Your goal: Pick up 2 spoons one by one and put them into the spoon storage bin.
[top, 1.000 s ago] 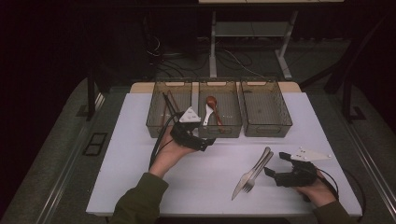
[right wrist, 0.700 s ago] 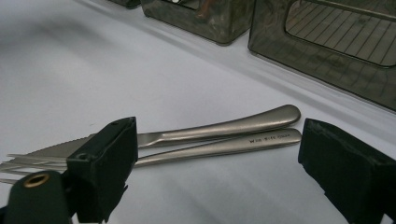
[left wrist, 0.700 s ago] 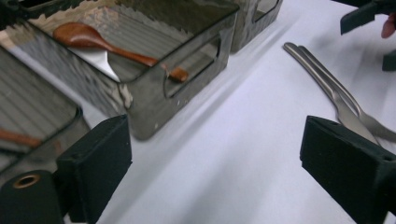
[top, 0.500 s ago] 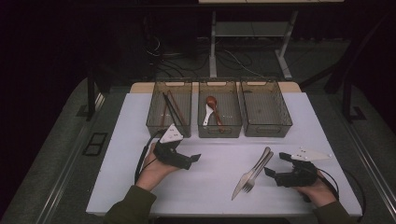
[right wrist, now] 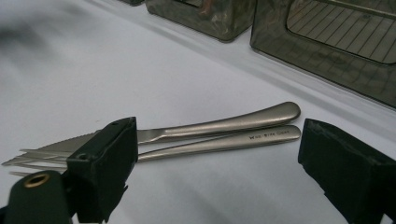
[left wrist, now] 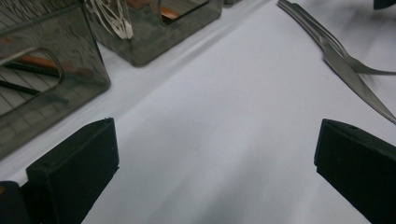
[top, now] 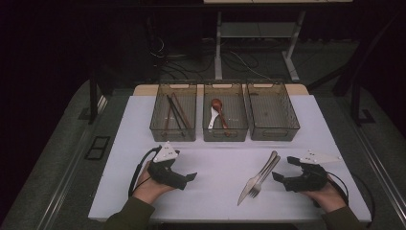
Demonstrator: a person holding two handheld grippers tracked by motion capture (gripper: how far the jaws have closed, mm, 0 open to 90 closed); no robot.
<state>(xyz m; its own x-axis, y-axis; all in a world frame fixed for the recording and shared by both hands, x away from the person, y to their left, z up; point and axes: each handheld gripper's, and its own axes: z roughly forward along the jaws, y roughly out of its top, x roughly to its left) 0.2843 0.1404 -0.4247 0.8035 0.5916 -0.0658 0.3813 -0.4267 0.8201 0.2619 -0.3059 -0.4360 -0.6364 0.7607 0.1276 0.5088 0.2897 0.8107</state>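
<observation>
Facing fork (right wrist: 224, 142) | handle engraving unreadable | right hand-held gripper (right wrist: 215, 163) spread

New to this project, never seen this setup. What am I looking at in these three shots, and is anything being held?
No robot arm here: a person holds a hand-operated two-jaw gripper in each hand. The high view looks down from above the person's side of the table; the left gripper and the right gripper rest low near the front edge. The other two pictures come from cameras riding on each gripper, looking along its black jaws.

On the white surface lie a metal knife and fork, side by side. Behind stand three clear bins: the left bin holds chopsticks, the middle bin spoons, the right bin looks empty.

Nothing is held. Both grippers are open; the right one's jaws stand either side of the knife and fork.
</observation>
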